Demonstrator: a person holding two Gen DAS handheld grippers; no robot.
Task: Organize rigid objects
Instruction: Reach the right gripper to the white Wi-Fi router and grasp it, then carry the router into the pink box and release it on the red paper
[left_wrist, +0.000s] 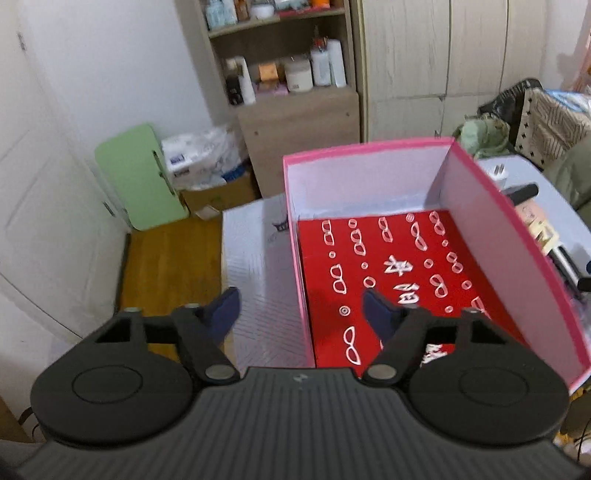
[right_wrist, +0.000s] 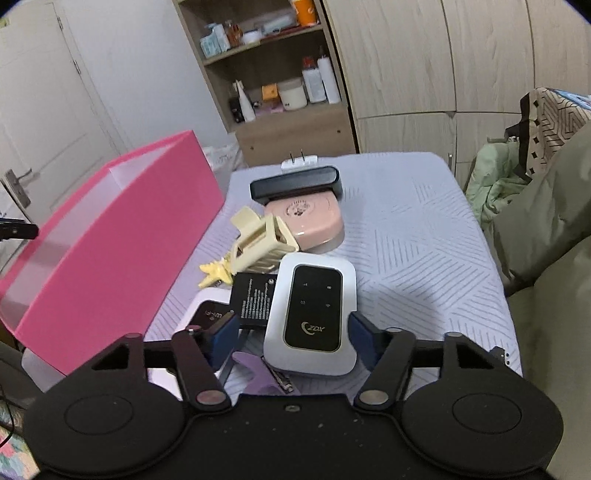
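A pink box (left_wrist: 491, 236) with a red patterned floor (left_wrist: 391, 273) stands on the white table; it also shows at the left of the right wrist view (right_wrist: 122, 236). My left gripper (left_wrist: 301, 304) is open and empty, its jaws either side of the box's near left wall. My right gripper (right_wrist: 291, 325) is open around the near end of a white pocket router (right_wrist: 312, 314), apart from it on both sides. Beside the router lie a black battery (right_wrist: 253, 299), a cream hair claw (right_wrist: 258, 240), a pink round case (right_wrist: 310, 218), a black case (right_wrist: 295, 182) and a purple clip (right_wrist: 258, 373).
A white plug (right_wrist: 300, 161) lies at the far table edge. A second white device (right_wrist: 207, 310) and a yellow clip (right_wrist: 214, 275) lie by the box. A shelf unit (right_wrist: 280, 74) and wardrobe stand behind. Bedding (right_wrist: 546, 221) is piled on the right.
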